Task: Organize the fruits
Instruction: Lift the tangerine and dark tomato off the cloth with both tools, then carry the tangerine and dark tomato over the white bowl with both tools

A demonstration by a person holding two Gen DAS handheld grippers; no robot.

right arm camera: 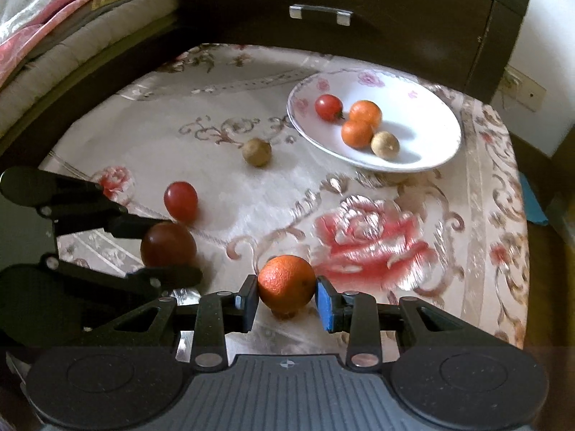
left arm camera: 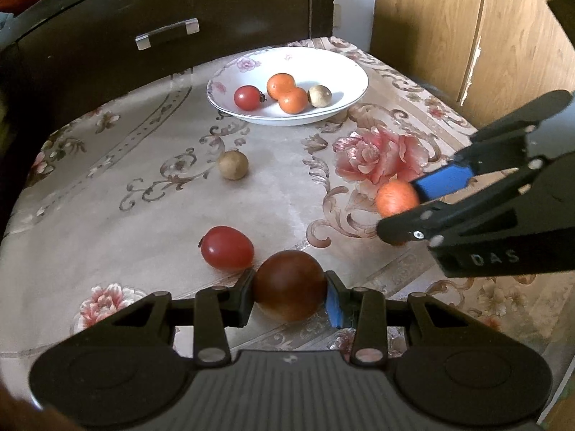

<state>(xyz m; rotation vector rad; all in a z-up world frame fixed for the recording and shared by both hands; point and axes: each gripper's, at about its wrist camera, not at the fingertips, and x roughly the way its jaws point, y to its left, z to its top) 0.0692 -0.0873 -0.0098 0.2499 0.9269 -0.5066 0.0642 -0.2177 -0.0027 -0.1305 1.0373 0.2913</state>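
My left gripper (left arm camera: 289,277) is shut on a dark red tomato (left arm camera: 287,292) low over the floral tablecloth. In the right wrist view, my right gripper (right arm camera: 285,296) is shut on a small orange (right arm camera: 286,282); its pads press both sides. The left wrist view shows the right gripper (left arm camera: 399,209) holding that orange (left arm camera: 394,197) at the right. A white plate (left arm camera: 345,66) at the back holds a red tomato (left arm camera: 247,97), two oranges (left arm camera: 281,85) and a longan (left arm camera: 319,96). Loose on the cloth lie a red tomato (left arm camera: 227,248) and a brown longan (left arm camera: 233,165).
A dark cabinet with a metal drawer handle (left arm camera: 167,34) stands behind the table. A wooden door (left arm camera: 467,28) rises at the right. In the right wrist view, folded bedding (right arm camera: 54,28) lies past the table's left edge. Bare cloth (left arm camera: 287,179) stretches between the plate and the grippers.
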